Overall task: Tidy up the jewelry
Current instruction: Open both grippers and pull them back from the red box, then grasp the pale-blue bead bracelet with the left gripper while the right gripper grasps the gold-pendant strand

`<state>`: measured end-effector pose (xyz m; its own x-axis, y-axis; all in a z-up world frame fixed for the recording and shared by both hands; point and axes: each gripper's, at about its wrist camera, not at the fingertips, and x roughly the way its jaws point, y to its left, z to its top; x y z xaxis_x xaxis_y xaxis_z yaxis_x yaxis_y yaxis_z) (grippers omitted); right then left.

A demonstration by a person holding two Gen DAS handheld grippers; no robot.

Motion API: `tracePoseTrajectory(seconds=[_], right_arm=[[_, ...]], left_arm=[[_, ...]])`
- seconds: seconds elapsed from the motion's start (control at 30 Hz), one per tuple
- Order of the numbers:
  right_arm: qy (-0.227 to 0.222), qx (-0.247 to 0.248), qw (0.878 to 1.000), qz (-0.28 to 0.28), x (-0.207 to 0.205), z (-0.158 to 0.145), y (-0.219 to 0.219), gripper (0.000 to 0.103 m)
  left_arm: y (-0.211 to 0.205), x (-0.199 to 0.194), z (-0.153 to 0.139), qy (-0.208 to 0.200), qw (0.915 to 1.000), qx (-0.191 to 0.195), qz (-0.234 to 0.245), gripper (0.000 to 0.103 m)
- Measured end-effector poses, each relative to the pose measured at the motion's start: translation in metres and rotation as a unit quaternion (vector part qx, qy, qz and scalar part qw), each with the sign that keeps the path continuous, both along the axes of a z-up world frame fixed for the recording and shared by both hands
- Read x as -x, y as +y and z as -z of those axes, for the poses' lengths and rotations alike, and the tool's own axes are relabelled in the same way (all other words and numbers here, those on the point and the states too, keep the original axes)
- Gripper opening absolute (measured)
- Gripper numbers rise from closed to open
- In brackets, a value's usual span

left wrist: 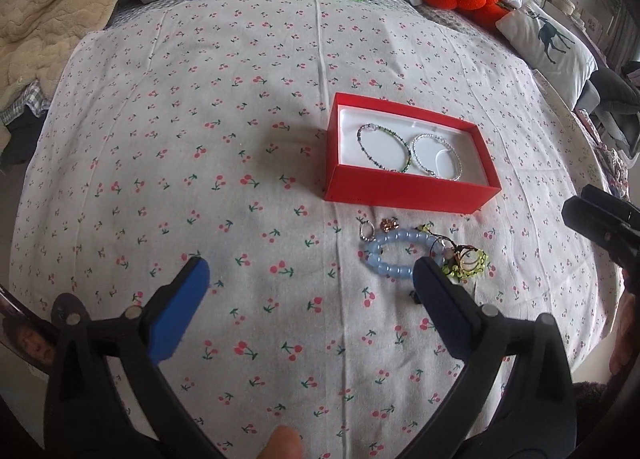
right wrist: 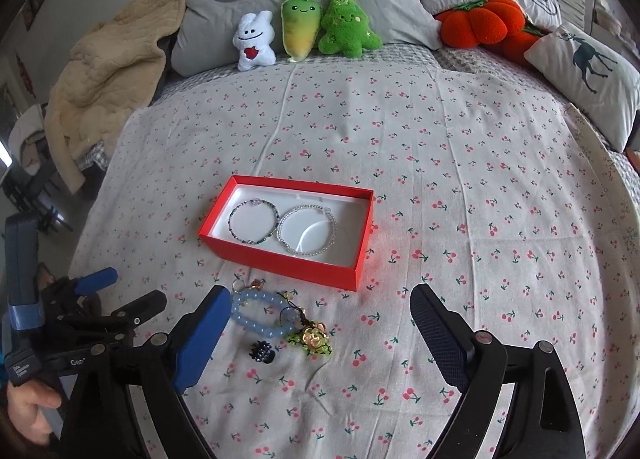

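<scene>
From the left wrist view, the left gripper (left wrist: pixel 310 279) hangs over a cherry-print sheet (left wrist: pixel 200 139) with its jaws spread wide and nothing between them; its right finger covers the near end of a pale blue bead bracelet (left wrist: pixel 386 255) lying on the sheet just in front of a red box (left wrist: pixel 404 189). Inside the box, on a white lining, a dark green beaded bracelet (left wrist: pixel 384 149) and a clear beaded bracelet (left wrist: pixel 436 157) lie side by side, touching or nearly so. Beside the blue bracelet sit a green and gold charm (left wrist: pixel 466 263), a small silver ring (left wrist: pixel 367 230) and a small rose-gold piece (left wrist: pixel 390 223); what these last two are is hard to make out. Only a dark sliver of the right gripper (left wrist: pixel 600 219) enters at the right edge, cut off by the frame, so its jaws cannot be read here. The right wrist view settles that: the right gripper (right wrist: pixel 316 311) is released, jaws wide apart and empty, hovering short of the red box (right wrist: pixel 280 259) with the same two bracelets in it. This view shows what the other hides, a small dark beaded piece (right wrist: pixel 262 351) on the sheet just in front of the pale blue bead bracelet (right wrist: pixel 256 313), whose loop shows more fully here, left end tucked behind the blue pad, with the green and gold charm (right wrist: pixel 314 341) at its right. The left gripper (right wrist: pixel 120 291) appears at the left edge, a hand (right wrist: pixel 28 411) partly visible beneath it. Along the far side stand a white plush (right wrist: pixel 256 43), two green plush toys (right wrist: pixel 324 27) and an orange pumpkin cushion (right wrist: pixel 480 23).
</scene>
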<state>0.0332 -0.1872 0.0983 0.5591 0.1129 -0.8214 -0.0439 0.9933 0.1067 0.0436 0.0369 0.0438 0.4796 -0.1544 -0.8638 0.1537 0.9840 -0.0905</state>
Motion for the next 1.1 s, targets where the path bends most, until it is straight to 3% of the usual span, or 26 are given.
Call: tracePoseTrajectory(seconds=[0.13,0.5,0.63,0.77,0.87,0.93,1.0,1.1], right_arm=[[-0.002,0.031,1.0,-0.002,0.012,0.009,0.007,0.093],[0.08,0.033,0.996,-0.019,0.017,0.077,0.002,0.093],[0.111,0.023,0.993,-0.021,0.013,0.098,-0.004,0.093],[0.11,0.017,0.993,-0.029,0.006,0.1,-0.008,0.093],[0.111,-0.001,0.993,-0.026,0.0,0.098,-0.01,0.088],[0.121,-0.021,0.992,-0.028,-0.005,0.098,-0.012,0.078],[0.13,-0.038,0.99,-0.028,-0.01,0.099,-0.012,0.07],[0.137,-0.053,0.989,-0.033,-0.015,0.101,-0.011,0.061]], left_arm=[[0.013,0.011,0.01,0.003,0.9998,-0.018,0.002,0.102],[0.025,0.026,0.06,0.011,0.997,-0.059,0.048,0.102],[0.017,0.022,0.062,0.008,0.9961,-0.053,0.07,0.102],[0.001,0.012,0.055,0.004,0.995,-0.025,0.096,0.102],[-0.01,0.002,0.053,0.021,0.993,0.016,0.115,0.087],[-0.015,-0.007,0.057,0.04,0.9909,0.045,0.12,0.062],[-0.022,-0.014,0.061,0.055,0.9889,0.062,0.123,0.047],[-0.032,-0.023,0.067,0.072,0.9868,0.074,0.125,0.036]])
